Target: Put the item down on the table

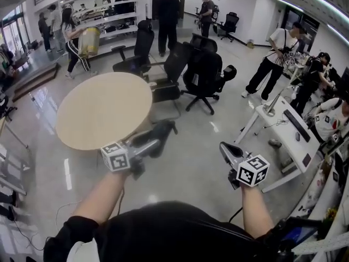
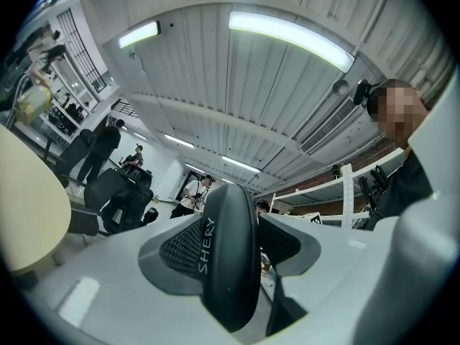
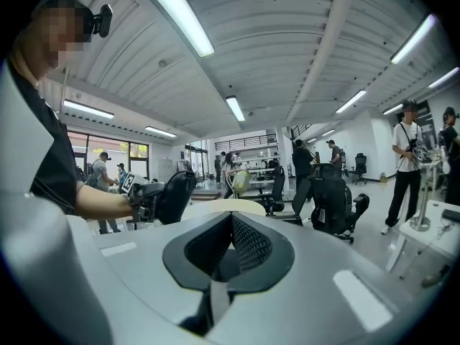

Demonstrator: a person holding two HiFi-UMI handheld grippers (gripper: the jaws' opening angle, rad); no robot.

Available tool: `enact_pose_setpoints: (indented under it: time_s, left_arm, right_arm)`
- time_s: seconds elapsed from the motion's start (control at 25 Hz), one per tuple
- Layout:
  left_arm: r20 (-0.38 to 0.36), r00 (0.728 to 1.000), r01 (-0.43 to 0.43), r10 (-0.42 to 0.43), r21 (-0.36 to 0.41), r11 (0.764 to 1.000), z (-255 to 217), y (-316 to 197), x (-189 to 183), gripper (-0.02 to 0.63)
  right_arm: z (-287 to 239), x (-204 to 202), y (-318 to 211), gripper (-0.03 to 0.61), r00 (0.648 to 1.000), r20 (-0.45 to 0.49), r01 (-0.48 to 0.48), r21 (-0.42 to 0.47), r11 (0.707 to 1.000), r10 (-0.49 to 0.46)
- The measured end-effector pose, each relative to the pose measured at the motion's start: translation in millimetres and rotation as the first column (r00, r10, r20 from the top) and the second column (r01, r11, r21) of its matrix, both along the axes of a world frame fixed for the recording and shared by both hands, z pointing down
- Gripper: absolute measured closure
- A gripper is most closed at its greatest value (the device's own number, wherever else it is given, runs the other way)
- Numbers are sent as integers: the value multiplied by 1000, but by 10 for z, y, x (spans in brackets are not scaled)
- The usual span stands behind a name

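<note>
The left claw point(image 1: 143, 145) was clamped on the dark item point(image 1: 159, 134). In the head view the item stuck out of the claw toward 2 o'clock, just off the 4 o'clock rim of the round table point(image 1: 103, 111) and not resting on it. The right claw point(image 1: 229, 150) had its jaws together with nothing between them. Far back at 11 o'clock a person carried a yellowish bucket point(image 1: 89, 41); its contents could not be made out. Only the left gripper view showed the lettering "SHERY" on the item. Only the right gripper view showed it side-on, beside the tabletop.
</note>
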State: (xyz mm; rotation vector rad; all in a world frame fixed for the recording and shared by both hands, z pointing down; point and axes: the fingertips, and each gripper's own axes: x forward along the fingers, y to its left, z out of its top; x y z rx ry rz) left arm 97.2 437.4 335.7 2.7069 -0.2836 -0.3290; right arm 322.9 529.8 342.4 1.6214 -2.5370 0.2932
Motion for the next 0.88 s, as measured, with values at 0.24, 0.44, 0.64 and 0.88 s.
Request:
enact_pose_setpoints:
  time_s: [0.24,0.44,0.64,0.88]
  left_arm:
    - [-9,1000,2,-2,-12,1000,75,-573,118,370]
    - [-28,999,-32,31,-10,999,98,-1388,110,370]
    - [-40,996,-78,78,8,997,13,-2475,29,370]
    - [-39,994,-104,104,5,995,-29,-3383,-56,370]
  right_arm:
    - [51,135,-564,565,1000,0,4,-10,1000,-4]
    - [83,91,-1328,565,999,-28,-22,-26,999,21]
    - [-62,-17,-2275,565,998,-22,-66,-8,998,66]
    - [-96,-74,-3165,565,995,-16,-101,5,995,102]
